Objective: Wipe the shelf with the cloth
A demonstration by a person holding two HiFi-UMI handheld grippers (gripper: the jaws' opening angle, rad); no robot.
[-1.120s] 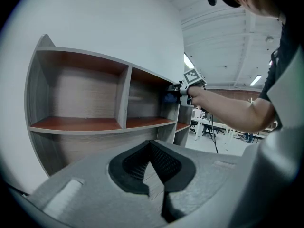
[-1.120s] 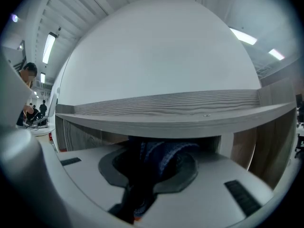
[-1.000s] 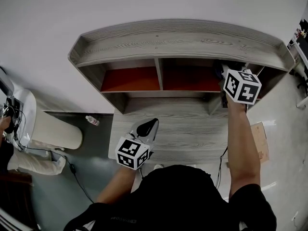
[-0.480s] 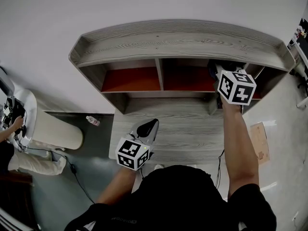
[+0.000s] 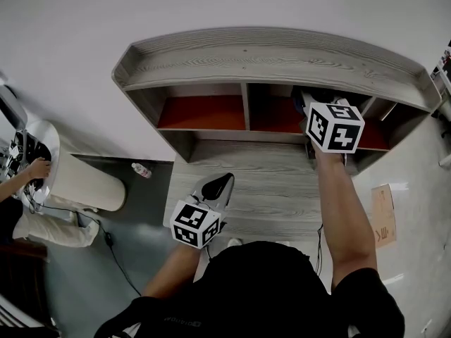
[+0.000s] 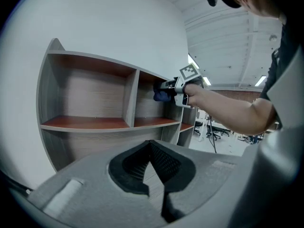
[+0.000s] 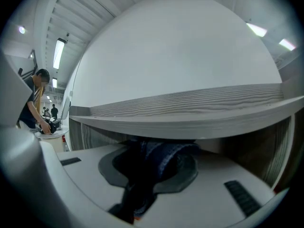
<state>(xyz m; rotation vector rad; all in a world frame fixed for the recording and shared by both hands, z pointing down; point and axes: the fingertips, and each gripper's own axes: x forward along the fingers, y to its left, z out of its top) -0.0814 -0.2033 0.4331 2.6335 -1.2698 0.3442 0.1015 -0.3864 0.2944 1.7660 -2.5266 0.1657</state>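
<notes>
The grey wooden shelf has red-brown boards in its compartments. My right gripper reaches into the compartment right of the middle divider, just under the top board. It is shut on a dark blue cloth, which bunches between the jaws. The left gripper view shows that cloth held up by the right gripper near the compartment's back. My left gripper hangs over the lower grey board, its fingertips touching, nothing between them.
A white round table stands at the left, with a person's hand at some gear on it. A small bottle lies on the dark floor. A cardboard sheet lies at the right. A person stands far left.
My right gripper has slid left inside the compartment with the cloth. The left gripper has stayed where it was.
</notes>
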